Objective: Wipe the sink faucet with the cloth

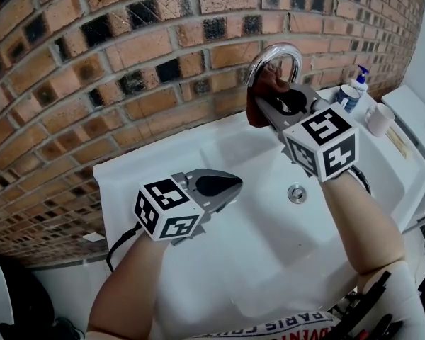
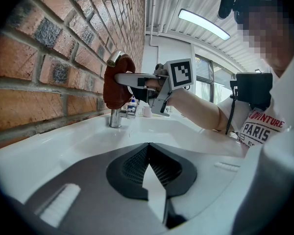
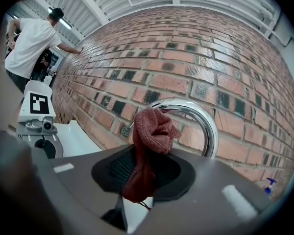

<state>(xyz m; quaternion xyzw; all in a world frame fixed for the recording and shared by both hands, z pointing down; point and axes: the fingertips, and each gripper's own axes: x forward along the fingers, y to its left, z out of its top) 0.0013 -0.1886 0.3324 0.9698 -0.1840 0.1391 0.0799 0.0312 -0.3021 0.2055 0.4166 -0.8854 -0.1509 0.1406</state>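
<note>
Cloth, dark red and bunched up, was held between the jaws of the right gripper and was pressed against the curved chrome faucet. One part of it was lying on the arch of the spout, and the rest was hanging down between the jaws. The faucet was fixed at the back edge of the white sink, just in front of the brick wall. The jaws of the right gripper were closed narrowly on the cloth, as was seen in the right gripper view. The left gripper was kept over the left part of the sink, well apart from the faucet. Its jaws were brought together at the tips and nothing was held between them. The drain was seen in the middle of the basin. Near the back right corner of the sink a bottle with a blue pump and a white cup were placed. In the right gripper view, a person in a white shirt was seen far behind, beside the same wall.
</note>
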